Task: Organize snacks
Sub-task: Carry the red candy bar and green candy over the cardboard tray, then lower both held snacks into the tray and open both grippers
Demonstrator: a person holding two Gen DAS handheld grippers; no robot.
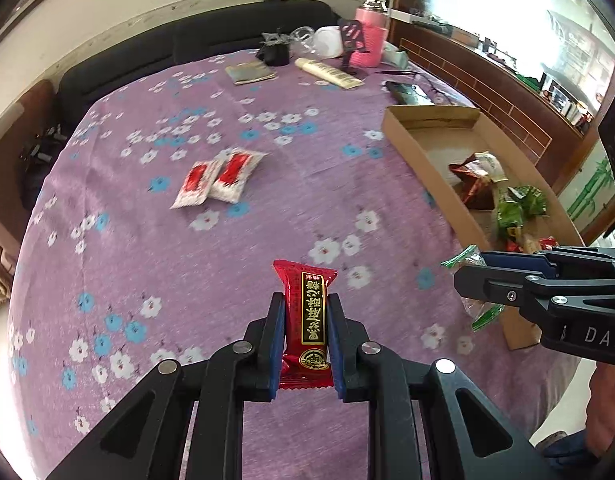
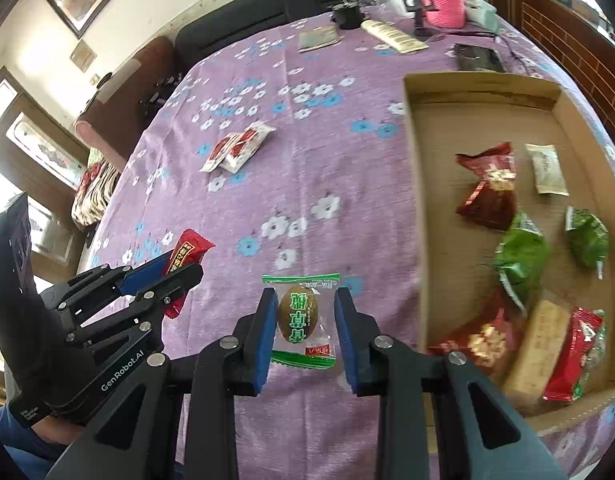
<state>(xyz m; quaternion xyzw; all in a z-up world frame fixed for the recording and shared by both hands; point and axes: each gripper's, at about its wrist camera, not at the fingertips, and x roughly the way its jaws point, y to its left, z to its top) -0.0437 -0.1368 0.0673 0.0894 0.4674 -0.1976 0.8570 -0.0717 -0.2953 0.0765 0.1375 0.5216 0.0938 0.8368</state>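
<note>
The left claw (image 1: 305, 344), black with blue pads, is gripping a red snack packet (image 1: 306, 322) bearing a black, gold-lettered strip. The right claw (image 2: 305, 338), black and blue too, is holding a clear wrapper (image 2: 302, 320) with green ends and a brown oval. Beyond both claws, the bench cloth (image 2: 315, 168) is showing purple with white and blue flowers. Right of the right claw, the brown cardboard box (image 2: 479, 80) is holding red, green and beige packets.

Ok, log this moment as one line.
left gripper: shut on red snack | right gripper: shut on kiwi candy | cardboard box: partly filled
</note>
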